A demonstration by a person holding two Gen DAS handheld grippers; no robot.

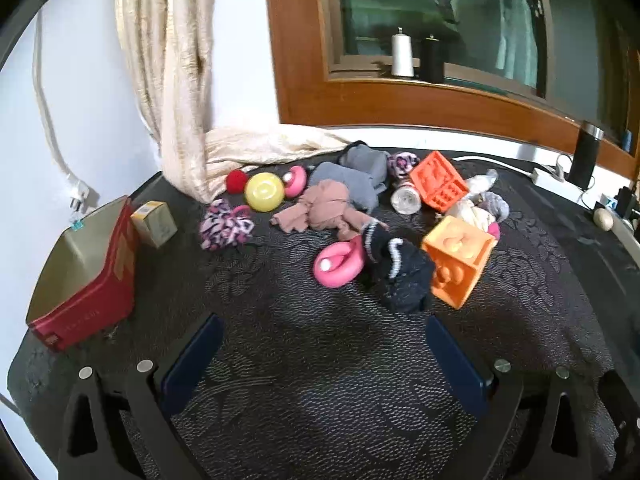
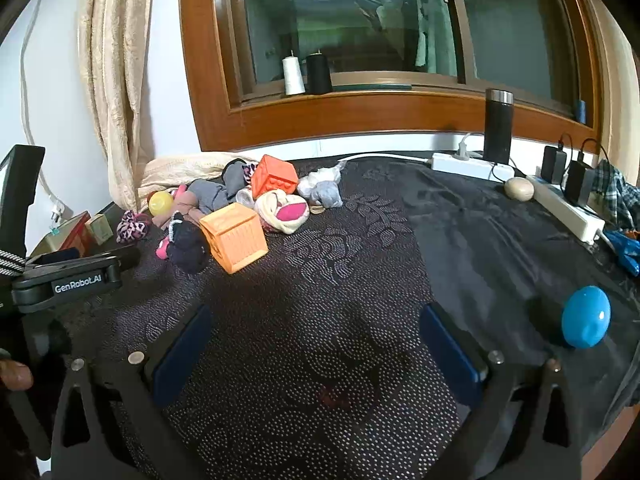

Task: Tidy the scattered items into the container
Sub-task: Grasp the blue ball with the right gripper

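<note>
An open red box (image 1: 86, 300) with a tan inside stands at the table's left edge, also seen as the red box (image 2: 74, 234). The scattered pile lies mid-table: a leopard-print sock (image 1: 226, 226), a yellow ball (image 1: 264, 192), a pink toy (image 1: 338, 262), a black sock (image 1: 402, 276), grey socks (image 1: 352, 180) and two orange cubes (image 1: 456, 262) (image 1: 438, 182). My left gripper (image 1: 326, 360) hangs open over bare cloth, short of the pile. My right gripper (image 2: 318, 352) is open too, empty, with a blue ball (image 2: 586, 316) to its right and the near orange cube (image 2: 234, 236) ahead left.
A small yellow carton (image 1: 154, 222) stands beside the red box. A curtain (image 1: 176, 80) drapes onto the table's back left. Along the back right are two power strips (image 2: 468, 164) (image 2: 568, 208), a black flask (image 2: 498, 128), a wooden egg (image 2: 519, 189) and checked cloth (image 2: 618, 196).
</note>
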